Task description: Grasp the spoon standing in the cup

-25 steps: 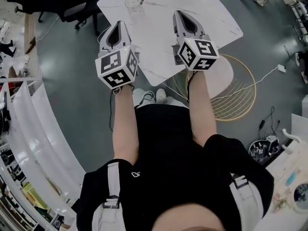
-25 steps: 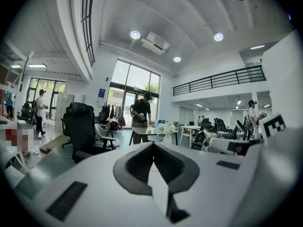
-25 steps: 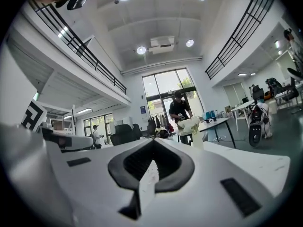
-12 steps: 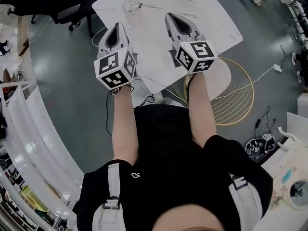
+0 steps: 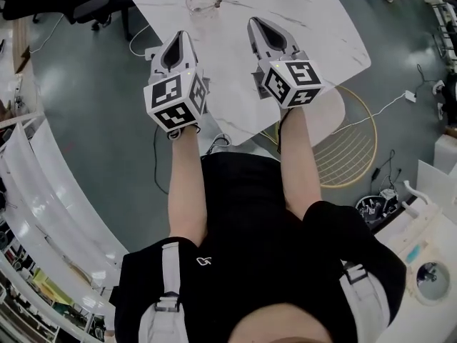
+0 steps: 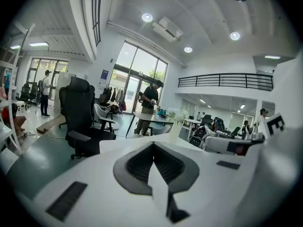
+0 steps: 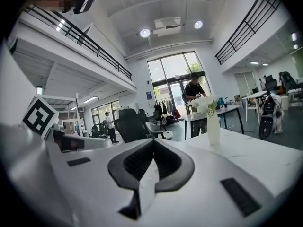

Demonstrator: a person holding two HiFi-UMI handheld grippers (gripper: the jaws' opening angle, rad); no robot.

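1. In the head view the cup [image 5: 201, 3], a clear glass one, stands in the upper middle of the frame, near the far left corner of the white marble table [image 5: 314, 27].
2. A small dark piece shows at the right side of the cup's rim. It is too small to tell whether it is the spoon.
3. The left gripper [image 5: 179, 37] is in the upper left-centre of the frame, over the near edge of the table. Its tip points up the frame, and the cup lies a little above and right of it, not touching.
4. In the left gripper view the jaws of the left gripper [image 6: 153, 150] are pressed together in one line, with nothing between them.
5. The right gripper [image 5: 256, 23] is to the right of the cup, well apart from it, above the table.
6. In the right gripper view the right gripper [image 7: 152, 148] also has its jaws together and empty.
7. A white vase with flowers [image 7: 213, 122] stands on the table at the right of centre in that view.
8. A black office chair [image 6: 80, 122] is at the left in the left gripper view.
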